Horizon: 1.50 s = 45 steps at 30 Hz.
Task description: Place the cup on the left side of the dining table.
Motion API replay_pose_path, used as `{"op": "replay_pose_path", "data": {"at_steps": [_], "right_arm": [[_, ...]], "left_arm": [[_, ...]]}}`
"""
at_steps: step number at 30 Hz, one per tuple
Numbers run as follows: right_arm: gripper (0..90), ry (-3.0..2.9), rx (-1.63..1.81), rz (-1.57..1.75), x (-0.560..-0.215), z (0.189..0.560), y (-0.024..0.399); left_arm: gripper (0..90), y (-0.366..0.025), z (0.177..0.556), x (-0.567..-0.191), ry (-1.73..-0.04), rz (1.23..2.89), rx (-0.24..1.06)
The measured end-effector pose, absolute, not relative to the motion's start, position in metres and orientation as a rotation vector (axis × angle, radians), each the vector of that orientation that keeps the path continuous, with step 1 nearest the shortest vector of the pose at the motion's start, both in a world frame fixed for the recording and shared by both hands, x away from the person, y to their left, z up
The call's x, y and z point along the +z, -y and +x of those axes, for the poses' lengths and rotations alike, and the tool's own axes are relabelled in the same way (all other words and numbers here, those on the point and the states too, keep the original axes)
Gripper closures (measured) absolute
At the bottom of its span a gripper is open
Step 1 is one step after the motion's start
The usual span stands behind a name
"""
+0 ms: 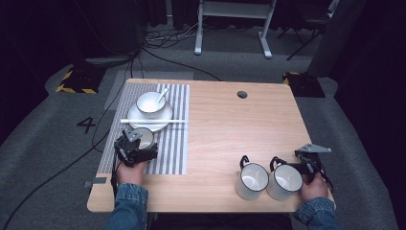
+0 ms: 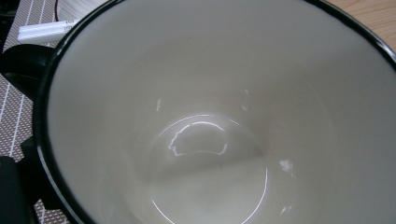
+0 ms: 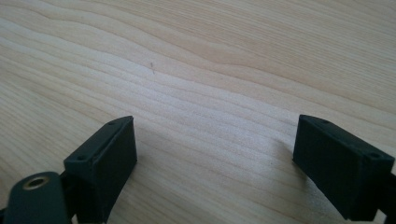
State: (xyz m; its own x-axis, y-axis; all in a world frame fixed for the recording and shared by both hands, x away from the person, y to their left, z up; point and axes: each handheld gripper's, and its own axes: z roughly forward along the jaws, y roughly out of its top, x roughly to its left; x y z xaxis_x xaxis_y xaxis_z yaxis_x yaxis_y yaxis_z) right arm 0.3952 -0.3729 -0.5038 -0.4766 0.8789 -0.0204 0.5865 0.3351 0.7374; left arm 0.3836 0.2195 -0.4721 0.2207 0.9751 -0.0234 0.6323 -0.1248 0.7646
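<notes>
Holding a white cup on the striped mat

L gripper (image 1: 135, 146) is clamped on a black-rimmed white cup (image 2: 210, 130) at the mat's (image 1: 177, 139) near edge, 6 o'clock from the bowl (image 1: 151, 103) w/ spoon (image 1: 162, 96). R gripper (image 3: 215, 154) is seen w/ jaws spread wide, nothing between, over bare table (image 3: 210, 60), at 3 o'clock of two mugs (image 1: 252, 180).

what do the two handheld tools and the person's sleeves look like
Both are black, blocky tools. The right tool carries a grey three-cornered plate on top; in the right gripper view its two jaws are black rectangular blocks with small screw holes. The left tool has a grey patch on top. Both sleeves are blue denim.
</notes>
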Motion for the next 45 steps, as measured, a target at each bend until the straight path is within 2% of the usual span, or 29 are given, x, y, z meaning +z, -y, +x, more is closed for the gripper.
{"op": "replay_pose_path", "data": {"at_steps": [15,30,45], "right_arm": [[13.6,-2.188,0.947,1.289,-0.504,0.395,0.373],[13.6,-2.19,0.948,1.286,-0.504,0.396,0.373],[13.6,-2.19,0.956,1.287,-0.504,0.396,0.372]], "left_arm": [[0.0,-0.22,0.352,-0.445,-1.453,1.783,0.717],[0.1,-0.208,0.302,-0.421,-1.231,1.872,0.576],[0.2,-0.223,0.276,-0.431,-1.197,1.936,0.522]]}}
